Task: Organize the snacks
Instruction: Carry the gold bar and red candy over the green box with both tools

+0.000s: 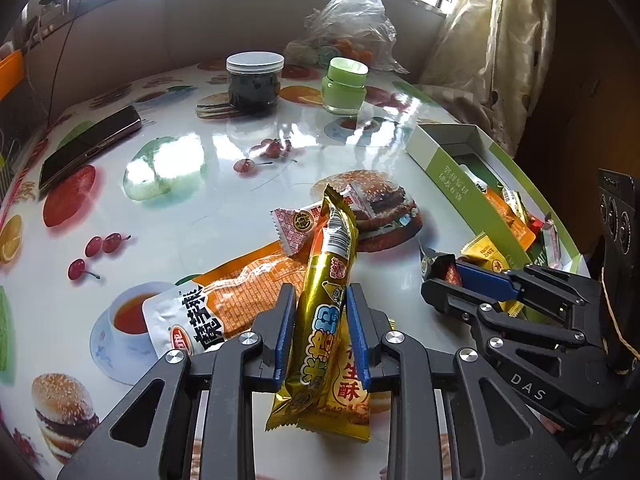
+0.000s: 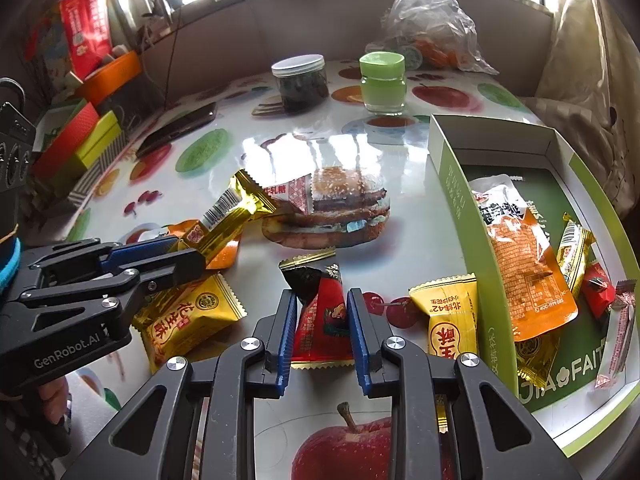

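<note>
The left gripper (image 1: 320, 332) has its jaws closed onto a long gold snack stick (image 1: 328, 280), gripped near its lower half so the upper end juts out past the jaw tips; the right gripper (image 2: 322, 332) has its jaws nearly shut on a red and black snack packet (image 2: 320, 312), whose crimped top pokes out beyond the tips. Both loads are probably bound for the green box (image 2: 456, 200), which lies to the right of the right jaws and already holds an orange pouch (image 2: 524, 256) and several small packets. To do this well, I would lift the stick clear of the yellow packet (image 1: 352, 376) lying under the left jaws so it does not drag along; carry each item over the box wall before letting go; and keep the two grippers from crossing, since they work close together. Another orange pouch (image 1: 224, 300) and a red-checked packet (image 1: 300, 228) wait just beyond the left jaws.

The bench (image 1: 192, 216) wears a glossy cloth printed with fruit and burgers, so packets may slide; farther out stand a dark jar (image 1: 254, 80), a green jar (image 1: 345, 86), a phone (image 1: 88, 148) and a clear plastic bag (image 1: 352, 20), with windows and a curtain (image 1: 472, 40) behind.
</note>
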Available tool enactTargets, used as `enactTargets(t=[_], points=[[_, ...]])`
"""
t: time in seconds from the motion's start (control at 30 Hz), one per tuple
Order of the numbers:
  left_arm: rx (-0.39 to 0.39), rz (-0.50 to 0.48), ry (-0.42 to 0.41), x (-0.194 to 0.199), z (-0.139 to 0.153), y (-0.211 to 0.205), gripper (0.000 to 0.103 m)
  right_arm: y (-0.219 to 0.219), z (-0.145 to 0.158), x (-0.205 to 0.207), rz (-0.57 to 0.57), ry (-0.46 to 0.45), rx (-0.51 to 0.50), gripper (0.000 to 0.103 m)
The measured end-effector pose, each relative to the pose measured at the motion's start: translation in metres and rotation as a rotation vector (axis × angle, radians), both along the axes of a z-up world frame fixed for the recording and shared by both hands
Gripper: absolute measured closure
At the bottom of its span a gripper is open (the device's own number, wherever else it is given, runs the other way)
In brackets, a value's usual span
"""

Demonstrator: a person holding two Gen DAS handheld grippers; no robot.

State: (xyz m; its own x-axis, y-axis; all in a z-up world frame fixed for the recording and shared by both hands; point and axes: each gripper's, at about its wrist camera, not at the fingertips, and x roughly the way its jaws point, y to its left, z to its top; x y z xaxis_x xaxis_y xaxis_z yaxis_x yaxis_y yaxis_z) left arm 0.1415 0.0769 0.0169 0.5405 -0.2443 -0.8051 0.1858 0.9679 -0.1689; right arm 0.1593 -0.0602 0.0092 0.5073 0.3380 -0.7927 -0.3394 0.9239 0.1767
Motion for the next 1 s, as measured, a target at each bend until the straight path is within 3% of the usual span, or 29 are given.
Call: enactTargets(t=[1.0], points=[[-0.023,0.009,-0.067,-0.024,0.034,-0.01,0.076,-0.02,0.033,-0.023,-0.037,-0.076,0.055,0.079]])
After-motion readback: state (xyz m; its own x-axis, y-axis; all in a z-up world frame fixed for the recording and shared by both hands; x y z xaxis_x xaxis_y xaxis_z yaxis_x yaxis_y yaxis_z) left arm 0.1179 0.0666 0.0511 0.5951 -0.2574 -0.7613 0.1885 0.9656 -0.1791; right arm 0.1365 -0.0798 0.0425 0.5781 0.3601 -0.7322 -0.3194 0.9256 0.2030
